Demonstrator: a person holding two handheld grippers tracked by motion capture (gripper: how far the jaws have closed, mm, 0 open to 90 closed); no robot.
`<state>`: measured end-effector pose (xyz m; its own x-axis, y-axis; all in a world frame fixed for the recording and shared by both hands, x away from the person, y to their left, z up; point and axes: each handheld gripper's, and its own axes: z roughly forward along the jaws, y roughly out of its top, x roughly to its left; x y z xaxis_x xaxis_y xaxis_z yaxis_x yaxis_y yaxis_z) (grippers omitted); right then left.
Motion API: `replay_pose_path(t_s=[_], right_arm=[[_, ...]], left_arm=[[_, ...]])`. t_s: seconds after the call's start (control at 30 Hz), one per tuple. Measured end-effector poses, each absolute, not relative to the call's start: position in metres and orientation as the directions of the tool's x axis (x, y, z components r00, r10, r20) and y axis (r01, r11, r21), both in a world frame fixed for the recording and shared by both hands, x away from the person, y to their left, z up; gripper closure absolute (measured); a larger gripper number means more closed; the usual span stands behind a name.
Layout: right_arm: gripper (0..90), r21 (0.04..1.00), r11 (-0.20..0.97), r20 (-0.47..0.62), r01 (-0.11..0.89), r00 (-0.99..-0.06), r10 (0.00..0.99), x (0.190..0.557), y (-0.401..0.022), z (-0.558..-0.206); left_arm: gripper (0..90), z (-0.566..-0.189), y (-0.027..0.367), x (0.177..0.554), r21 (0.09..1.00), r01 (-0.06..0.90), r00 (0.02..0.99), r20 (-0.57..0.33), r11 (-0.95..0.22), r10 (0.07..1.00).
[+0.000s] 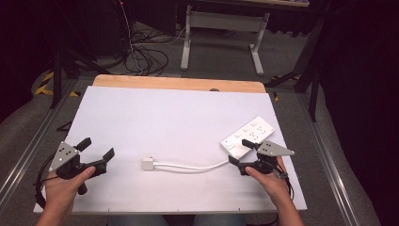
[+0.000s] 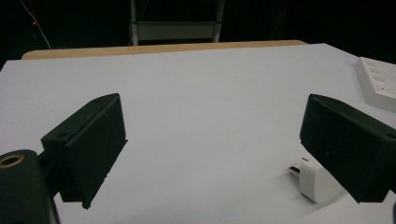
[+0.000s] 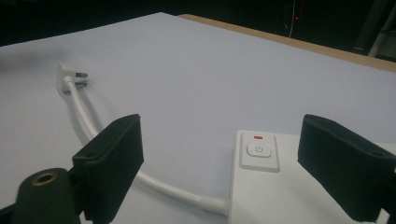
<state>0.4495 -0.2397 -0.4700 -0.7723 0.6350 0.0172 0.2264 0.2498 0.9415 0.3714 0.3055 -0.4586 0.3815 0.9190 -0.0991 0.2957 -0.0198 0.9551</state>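
White power strip (image 1: 247, 137) lying flat near the worktop's right edge, its switch end partly between the spread jaws of the right gripper (image 1: 241, 155) and its socket end running away beyond them toward the far right. In the right gripper view, switch end of the strip (image 3: 285, 186) low between the two black pads, nearer the right pad, power button (image 3: 259, 150) facing up with a small red mark just above it; neither pad pressing on the casing. White cable (image 1: 193, 165) leaving the strip's near corner, passing just beside the left pad in that view and curving off to the white plug (image 1: 148, 164), which rests on its side with prongs visible (image 3: 71, 77), well beyond the jaws. Left gripper (image 1: 96, 153) held over the near left part of the worktop (image 1: 155, 117), jaws wide apart with nothing between them; in the left gripper view, plug (image 2: 314, 179) sitting just beside and partly behind the right pad, bare white surface filling the gap ahead. Plenty of free room across the middle and far half of the worktop, up to the wooden strip (image 1: 179, 84) along the far edge. Little margin to the right of the power strip before the worktop's edge drops off. Person's hands (image 1: 63, 188) gripping both handles from the near side.
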Motion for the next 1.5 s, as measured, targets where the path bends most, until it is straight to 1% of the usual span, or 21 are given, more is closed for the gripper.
replay_pose_path(t_s=[0.97,1.07,1.13,1.23,1.27,1.3,1.33,1.43,1.5], right_arm=[[14.8,0.942,0.247,0.019,0.227,-0.770,0.637,0.4504,-0.2396,-0.4691],[16.0,0.942,0.247,0.018,0.227,-0.770,0.637,0.4506,-0.2397,-0.4691],[18.6,0.942,0.249,0.016,0.224,-0.772,0.636,0.4505,-0.2392,-0.4690],[27.8,0.946,0.237,0.022,0.223,-0.771,0.636,0.4501,-0.2389,-0.4685],[27.8,0.946,0.237,0.022,0.223,-0.771,0.636,0.4501,-0.2389,-0.4685],[31.1,0.948,0.227,0.027,0.223,-0.767,0.641,0.4505,-0.2393,-0.4680],[31.1,0.948,0.227,0.027,0.223,-0.767,0.641,0.4505,-0.2393,-0.4680],[36.4,0.948,0.227,0.024,0.222,-0.763,0.646,0.4506,-0.2402,-0.4672],[37.3,0.948,0.227,0.026,0.225,-0.762,0.647,0.4504,-0.2403,-0.4671]], left_arm=[[7.6,-0.4590,0.3078,0.3706,0.954,0.299,0.375,-0.102,-0.016,0.921],[7.5,-0.4590,0.3083,0.3705,0.955,0.297,0.375,-0.100,-0.017,0.922],[7.6,-0.4591,0.3088,0.3704,0.954,0.299,0.376,-0.103,-0.015,0.921],[7.6,-0.4590,0.3085,0.3705,0.954,0.299,0.376,-0.102,-0.016,0.921],[7.6,-0.4591,0.3083,0.3705,0.954,0.299,0.376,-0.102,-0.016,0.921],[7.6,-0.4591,0.3080,0.3705,0.954,0.298,0.376,-0.102,-0.016,0.921],[7.6,-0.4591,0.3079,0.3705,0.954,0.299,0.376,-0.102,-0.016,0.921],[7.6,-0.4592,0.3081,0.3705,0.954,0.299,0.376,-0.102,-0.016,0.921],[7.6,-0.4592,0.3082,0.3705,0.954,0.299,0.376,-0.103,-0.016,0.921]])
